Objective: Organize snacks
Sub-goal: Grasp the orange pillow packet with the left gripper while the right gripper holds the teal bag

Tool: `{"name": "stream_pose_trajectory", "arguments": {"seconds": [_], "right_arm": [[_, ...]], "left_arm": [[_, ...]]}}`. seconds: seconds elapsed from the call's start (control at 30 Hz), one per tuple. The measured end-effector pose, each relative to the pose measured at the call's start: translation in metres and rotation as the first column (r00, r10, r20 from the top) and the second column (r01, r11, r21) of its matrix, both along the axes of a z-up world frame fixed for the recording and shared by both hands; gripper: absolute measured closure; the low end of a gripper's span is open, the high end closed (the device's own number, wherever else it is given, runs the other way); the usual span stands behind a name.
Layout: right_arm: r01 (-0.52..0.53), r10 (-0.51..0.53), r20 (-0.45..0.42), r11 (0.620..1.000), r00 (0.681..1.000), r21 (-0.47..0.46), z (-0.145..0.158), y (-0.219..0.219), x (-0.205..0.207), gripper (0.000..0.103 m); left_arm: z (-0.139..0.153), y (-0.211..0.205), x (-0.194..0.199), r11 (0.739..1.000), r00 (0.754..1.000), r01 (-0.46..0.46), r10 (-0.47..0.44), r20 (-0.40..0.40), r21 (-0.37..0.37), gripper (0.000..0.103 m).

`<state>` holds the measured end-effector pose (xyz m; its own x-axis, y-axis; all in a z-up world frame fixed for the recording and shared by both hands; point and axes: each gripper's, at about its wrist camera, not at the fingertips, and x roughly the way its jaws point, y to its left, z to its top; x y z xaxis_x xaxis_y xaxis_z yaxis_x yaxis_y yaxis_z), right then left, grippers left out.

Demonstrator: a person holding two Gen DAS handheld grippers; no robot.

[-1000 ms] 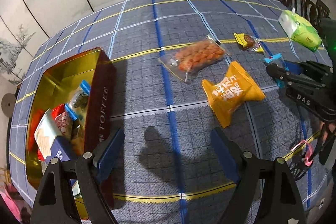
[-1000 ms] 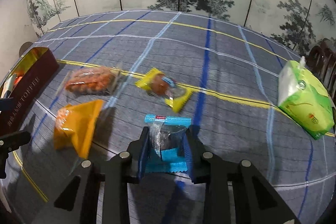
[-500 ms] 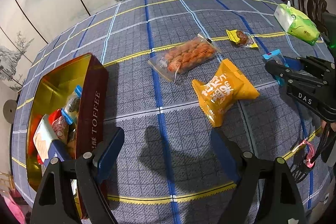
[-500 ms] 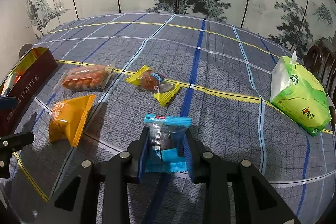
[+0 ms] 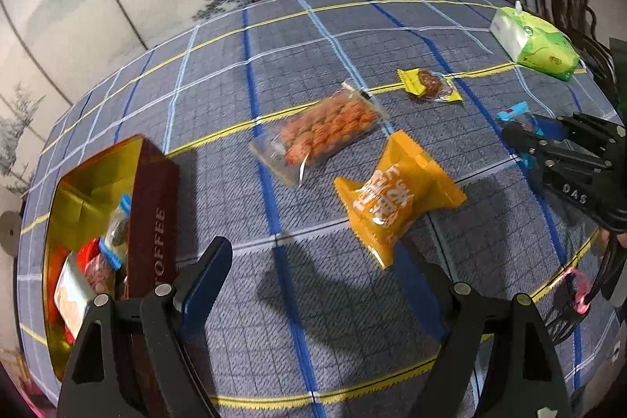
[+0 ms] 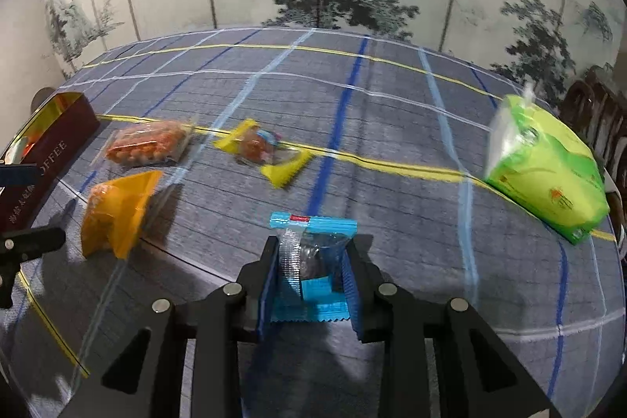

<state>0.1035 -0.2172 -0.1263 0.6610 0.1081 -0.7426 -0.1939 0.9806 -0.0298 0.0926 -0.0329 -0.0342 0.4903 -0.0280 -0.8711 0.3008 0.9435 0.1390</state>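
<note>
The tabletop (image 6: 392, 104), under a grey cloth gridded in blue, white and yellow, carries a dark red rectangular tin lettered TOFFEE (image 5: 151, 206), gold inside and part filled with wrapped snacks; every place below is taken from this tin. Farthest from it, at the far right edge, lies a green and white soft tissue pack (image 6: 548, 179). Nearer, past the tin's long lettered side, lies a clear bag of orange-red snacks (image 5: 329, 128), with an orange foil pillow pouch (image 5: 395, 198) just beyond it and a small yellow-ended sweet wrapper (image 5: 429, 85) farther off. The left tool (image 5: 313, 273) hangs beside the tin's near corner, jaws wide, nothing between them. The right tool (image 6: 309, 281), well away from the tin, is closed on a small blue and clear snack packet (image 6: 309, 261), its pads pressing both sides. Since a second ago the grip is unchanged, and the packet and tool have shifted slightly across the cloth.
</note>
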Motion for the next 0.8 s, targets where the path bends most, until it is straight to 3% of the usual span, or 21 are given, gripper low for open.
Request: {"name": "stream_pose_trajectory", "arguments": {"seconds": [0.23,0.5,0.8], "right_arm": [[0.084,-0.084,0.0,0.996,0.996,0.001,0.0,-0.036,-0.009,0.073],[0.112,-0.112,-0.001,0.994,0.994,0.008,-0.001,-0.044,-0.009,0.073],[0.112,-0.112,-0.001,0.994,0.994,0.008,-0.001,-0.044,-0.009,0.073]], "left_arm": [[-0.005,-0.012,0.011,0.997,0.997,0.075,-0.076,-0.02,-0.021,0.021],[-0.012,-0.037,0.021,0.98,0.98,0.197,-0.196,-0.031,0.02,0.021],[-0.018,-0.051,0.035,0.976,0.974,0.216,-0.217,-0.065,-0.02,0.022]]}}
